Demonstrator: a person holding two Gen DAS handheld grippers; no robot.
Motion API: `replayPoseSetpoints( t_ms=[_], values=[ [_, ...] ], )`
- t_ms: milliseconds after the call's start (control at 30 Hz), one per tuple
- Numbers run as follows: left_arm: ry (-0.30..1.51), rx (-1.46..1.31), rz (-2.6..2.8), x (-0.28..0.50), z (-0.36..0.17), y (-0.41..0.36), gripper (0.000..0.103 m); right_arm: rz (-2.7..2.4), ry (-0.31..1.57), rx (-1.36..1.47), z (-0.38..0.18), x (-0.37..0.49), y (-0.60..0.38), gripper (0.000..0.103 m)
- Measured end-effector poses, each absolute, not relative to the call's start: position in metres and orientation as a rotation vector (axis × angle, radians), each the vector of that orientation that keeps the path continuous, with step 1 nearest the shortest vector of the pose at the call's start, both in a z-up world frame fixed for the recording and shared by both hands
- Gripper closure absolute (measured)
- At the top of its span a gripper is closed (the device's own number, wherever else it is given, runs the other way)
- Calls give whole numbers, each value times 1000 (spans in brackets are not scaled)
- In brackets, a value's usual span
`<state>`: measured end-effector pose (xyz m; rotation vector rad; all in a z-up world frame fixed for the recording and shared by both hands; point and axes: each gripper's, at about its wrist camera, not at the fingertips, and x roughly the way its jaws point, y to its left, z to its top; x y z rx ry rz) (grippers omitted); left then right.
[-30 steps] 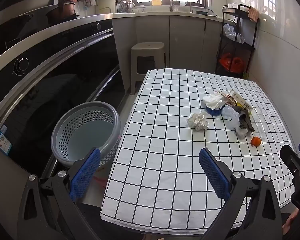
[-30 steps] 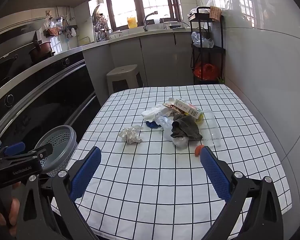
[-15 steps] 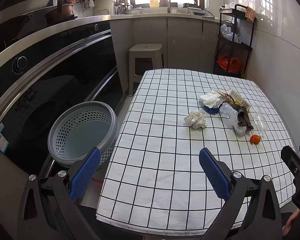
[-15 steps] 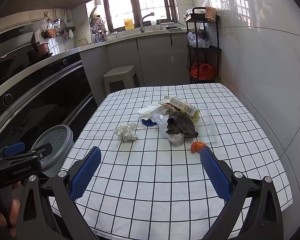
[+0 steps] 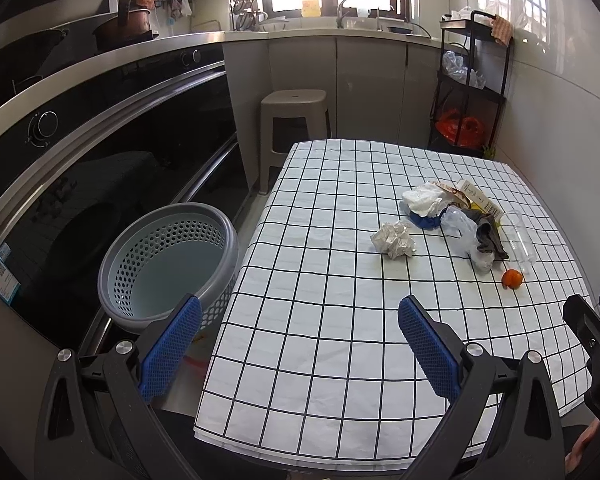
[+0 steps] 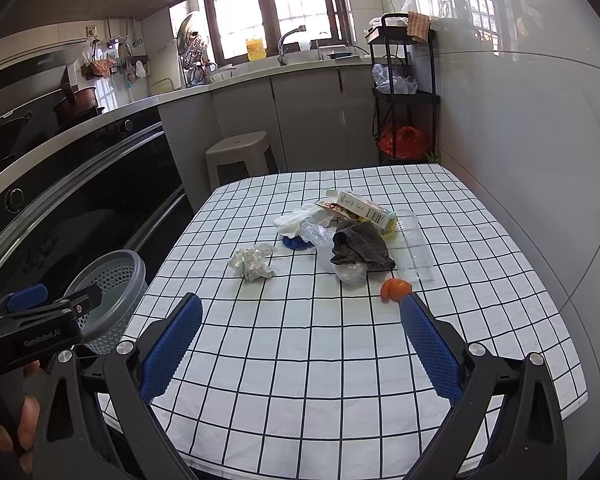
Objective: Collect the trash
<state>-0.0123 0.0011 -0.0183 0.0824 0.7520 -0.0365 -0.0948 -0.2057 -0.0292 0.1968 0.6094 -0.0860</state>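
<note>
Left to right: the basket (image 5: pixel 168 256) sits empty on the floor just beside the worktop (image 5: pixel 324 332) edge. Your left tongs (image 5: pixel 298 330) are spread wide and carry nothing. Compared with a second ago, both views have pulled back slightly; the cloth's near edge shows more, and the trash looks farther off. Nothing is collected yet. Crumpled paper (image 5: pixel 393 239) lies alone mid-cloth; to its right, the white tissue (image 5: pixel 424 199), carton (image 5: pixel 480 198), dark rag (image 5: pixel 487 232), clear bottle (image 5: pixel 520 240) and orange peel (image 5: pixel 512 278) cluster together, unmoved. Your right tongs (image 6: pixel 300 332) are also spread and empty, short of the peel. Judgement: approach not begun; paper looks the easiest first pick
</note>
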Motion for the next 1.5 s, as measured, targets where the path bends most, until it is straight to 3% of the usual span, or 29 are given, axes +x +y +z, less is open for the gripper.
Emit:
replayPoseSetpoints(
  t_ms=[1500],
  values=[
    [770, 80, -38, -14, -26, 0, 6, -85, 619, 196, -34, -94, -201, 8]
  ],
)
